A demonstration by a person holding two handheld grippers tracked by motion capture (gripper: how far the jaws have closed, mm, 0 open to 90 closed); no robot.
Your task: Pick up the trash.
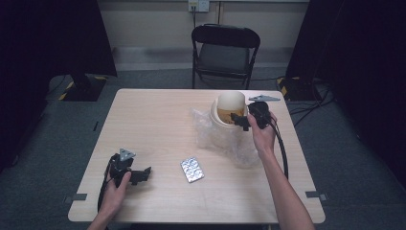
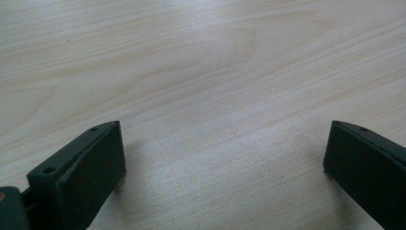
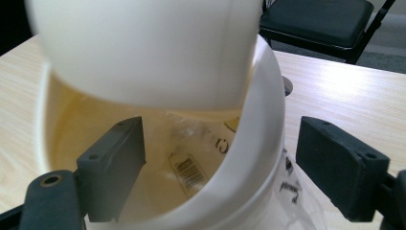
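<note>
A cream tub (image 1: 229,111) with a tilted domed lid (image 3: 143,48) stands on crumpled clear plastic wrap (image 1: 239,149) at the table's right. My right gripper (image 1: 242,120) is open and straddles the tub's near rim (image 3: 256,158), with one jaw inside the tub and the other outside; the jaws stand apart from the wall. A barcode label (image 3: 186,170) lies inside the tub. At the front left, my left gripper (image 1: 141,174) rests low over bare tabletop (image 2: 215,72), open, with nothing between its jaws. A silver blister pack (image 1: 192,169) lies flat between the two grippers.
The light wooden table (image 1: 153,120) has bare room across its left and middle. A black folding chair (image 1: 225,50) stands behind the far edge. Dark curtains and stand bases flank the table on the floor.
</note>
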